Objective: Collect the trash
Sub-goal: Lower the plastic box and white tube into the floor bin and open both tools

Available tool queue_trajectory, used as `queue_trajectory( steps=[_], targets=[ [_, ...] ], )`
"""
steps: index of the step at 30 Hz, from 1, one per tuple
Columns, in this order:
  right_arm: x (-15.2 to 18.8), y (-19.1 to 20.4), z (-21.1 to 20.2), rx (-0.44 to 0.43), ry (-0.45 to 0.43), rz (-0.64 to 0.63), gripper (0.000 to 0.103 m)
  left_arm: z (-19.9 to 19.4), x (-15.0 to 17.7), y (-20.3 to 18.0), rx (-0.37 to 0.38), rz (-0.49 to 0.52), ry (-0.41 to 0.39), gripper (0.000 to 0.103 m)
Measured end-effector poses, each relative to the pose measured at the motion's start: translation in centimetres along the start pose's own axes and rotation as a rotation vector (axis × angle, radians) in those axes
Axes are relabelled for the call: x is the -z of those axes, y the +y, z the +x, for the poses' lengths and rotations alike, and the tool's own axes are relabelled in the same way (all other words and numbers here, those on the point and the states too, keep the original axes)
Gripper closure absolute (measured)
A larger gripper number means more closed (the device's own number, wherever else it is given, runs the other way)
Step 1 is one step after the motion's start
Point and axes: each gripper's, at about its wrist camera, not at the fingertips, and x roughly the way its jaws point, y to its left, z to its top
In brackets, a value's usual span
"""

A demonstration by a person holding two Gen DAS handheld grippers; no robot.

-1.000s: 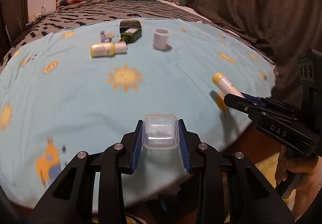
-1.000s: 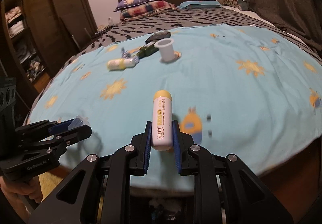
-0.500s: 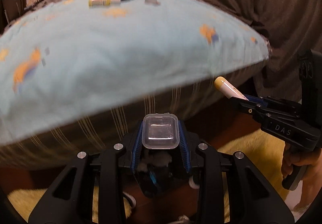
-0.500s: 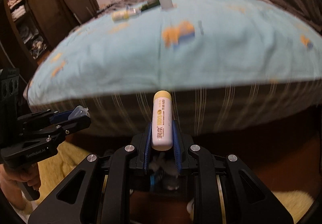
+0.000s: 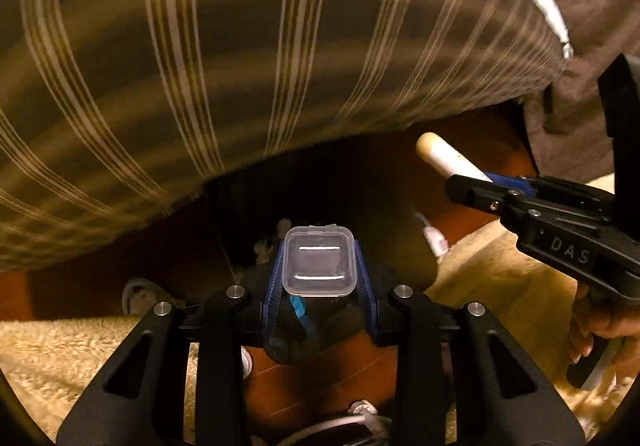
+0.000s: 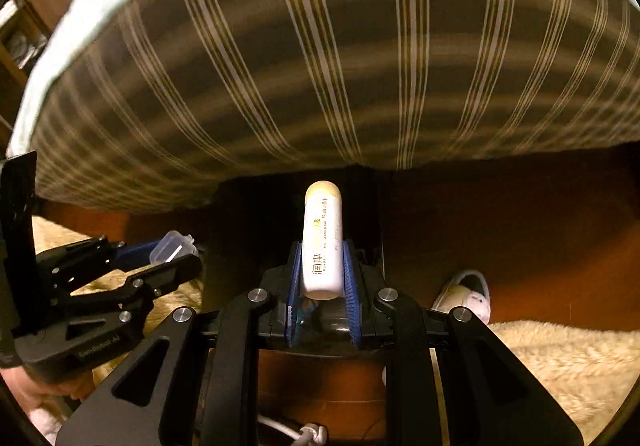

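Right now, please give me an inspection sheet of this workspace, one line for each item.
Surface: red-brown floor; cream shaggy rug.
Job's things: clear plastic box; white tube with yellow cap.
Clutter: slipper on the floor.
Grippers: left hand-held gripper shut on the box; right hand-held gripper shut on the tube.
Cables: white cable below the right gripper.
Surroundings: striped bed side, dark gap beneath.

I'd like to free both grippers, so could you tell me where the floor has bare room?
Bare room: the wood floor between the striped bed side and the cream rug, right of the white slipper. Crowded: under the fingers, where a dark bin, cables and another slipper sit.
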Motion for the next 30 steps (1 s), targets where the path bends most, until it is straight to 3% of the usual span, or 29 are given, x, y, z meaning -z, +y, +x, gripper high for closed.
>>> queue_trajectory(
  steps=[11,18,24,30],
  targets=[
    [1.0,-0.3,5.4,0.011,0.115,0.065,0.082,5.0,0.8,1.0,0.001,-0.016,0.12,0.071],
    [0.9,-0.6,5.8,0.008,0.107,0.101,0.08,6.3,0.9,1.5,0.013,-0.036,0.157,0.071],
    [0.1,-0.8,3.6,0.016,0.042,0.114,0.055,4.9,0.7,2.0,0.0,-0.045,0.123,0.04],
    [-1.6,-0.6,-3.0,0.052,-0.164,0.072,0.024,-0.3,-0.7,1.2,-0.026,-0.018,0.012,0.024]
  ],
)
